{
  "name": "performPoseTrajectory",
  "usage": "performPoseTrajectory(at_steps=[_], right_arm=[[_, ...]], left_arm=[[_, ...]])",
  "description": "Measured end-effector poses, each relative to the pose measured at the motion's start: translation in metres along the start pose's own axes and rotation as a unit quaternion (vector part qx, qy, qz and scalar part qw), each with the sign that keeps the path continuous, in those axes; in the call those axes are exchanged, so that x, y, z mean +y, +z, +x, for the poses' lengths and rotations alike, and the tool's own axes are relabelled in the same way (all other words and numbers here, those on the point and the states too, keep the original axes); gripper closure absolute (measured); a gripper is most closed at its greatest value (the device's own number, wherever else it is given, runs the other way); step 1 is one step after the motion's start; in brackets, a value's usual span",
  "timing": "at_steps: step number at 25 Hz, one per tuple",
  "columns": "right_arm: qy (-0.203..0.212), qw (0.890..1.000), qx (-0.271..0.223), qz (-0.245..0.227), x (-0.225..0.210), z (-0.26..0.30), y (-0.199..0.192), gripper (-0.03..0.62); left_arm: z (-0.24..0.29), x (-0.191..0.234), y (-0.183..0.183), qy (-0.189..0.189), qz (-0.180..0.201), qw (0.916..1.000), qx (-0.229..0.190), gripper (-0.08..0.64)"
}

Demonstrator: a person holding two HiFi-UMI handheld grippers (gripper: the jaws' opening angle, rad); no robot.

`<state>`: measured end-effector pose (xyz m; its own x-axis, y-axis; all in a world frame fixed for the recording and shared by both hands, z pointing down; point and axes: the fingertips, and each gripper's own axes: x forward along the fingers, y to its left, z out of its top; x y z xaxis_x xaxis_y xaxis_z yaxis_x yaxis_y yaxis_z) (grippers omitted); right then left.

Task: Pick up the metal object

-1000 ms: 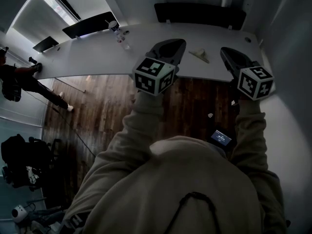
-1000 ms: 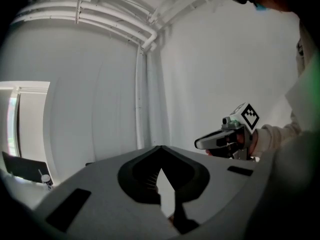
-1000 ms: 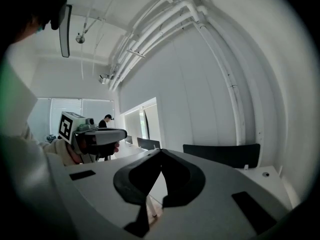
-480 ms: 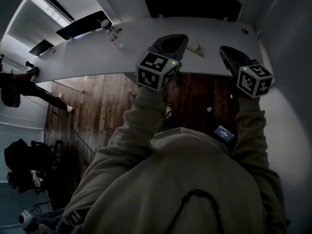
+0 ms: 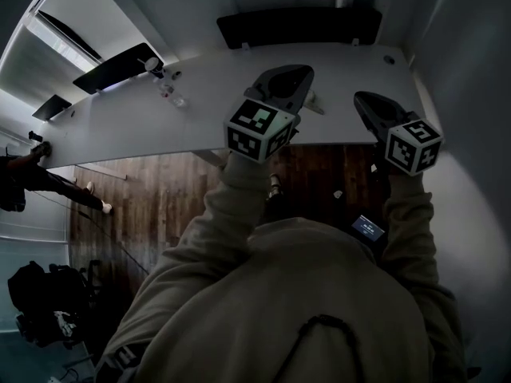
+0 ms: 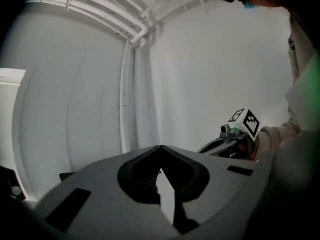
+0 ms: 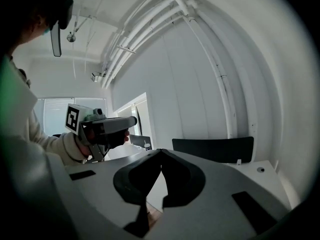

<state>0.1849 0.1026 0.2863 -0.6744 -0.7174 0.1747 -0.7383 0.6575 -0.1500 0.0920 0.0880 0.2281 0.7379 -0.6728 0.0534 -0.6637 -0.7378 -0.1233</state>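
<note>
A small pale wedge-shaped object (image 5: 314, 102) lies on the long white table (image 5: 144, 126); my left gripper hides part of it, and I cannot tell what it is made of. My left gripper (image 5: 297, 72) hangs above the table's near edge with its tips touching and nothing between them. It points at a bare wall in the left gripper view (image 6: 160, 147). My right gripper (image 5: 361, 96) is held to the right of the object, also shut and empty, and faces the table's far end in the right gripper view (image 7: 160, 150).
A clear bottle (image 5: 170, 94) and a cup (image 5: 152, 65) stand on the table's left part. Black chairs (image 5: 299, 26) (image 5: 116, 69) line its far side. A wooden floor (image 5: 152, 190) lies below the near edge. Another person (image 5: 20, 174) is at the far left.
The table has slid down and left in the head view. My left gripper now covers part of the pale object, which lay in full view before. Both grippers stay shut.
</note>
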Motion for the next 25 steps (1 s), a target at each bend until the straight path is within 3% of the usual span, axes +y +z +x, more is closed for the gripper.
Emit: performPoseTrajectory(at_steps=[6, 11, 14, 17, 25], right_arm=[[0.016, 1.000, 0.024, 0.003, -0.041, 0.108, -0.002, 0.572], [0.004, 0.999, 0.042, 0.013, -0.066, 0.191, 0.006, 0.572], [-0.002, 0.999, 0.046, 0.014, -0.087, 0.233, 0.019, 0.572], [-0.018, 0.999, 0.040, 0.015, -0.110, 0.273, 0.037, 0.572], [-0.040, 0.999, 0.035, 0.005, -0.145, 0.319, 0.065, 0.572]], left_arm=[[0.045, 0.110, -0.047, -0.002, -0.034, 0.9993, 0.017, 0.565], [0.074, 0.191, -0.074, -0.011, -0.054, 0.9980, 0.030, 0.565], [0.098, 0.235, -0.076, -0.016, -0.044, 0.9984, 0.032, 0.565], [0.121, 0.272, -0.083, -0.030, -0.030, 0.9983, 0.040, 0.565], [0.162, 0.333, -0.084, -0.046, -0.049, 0.9974, 0.026, 0.565]])
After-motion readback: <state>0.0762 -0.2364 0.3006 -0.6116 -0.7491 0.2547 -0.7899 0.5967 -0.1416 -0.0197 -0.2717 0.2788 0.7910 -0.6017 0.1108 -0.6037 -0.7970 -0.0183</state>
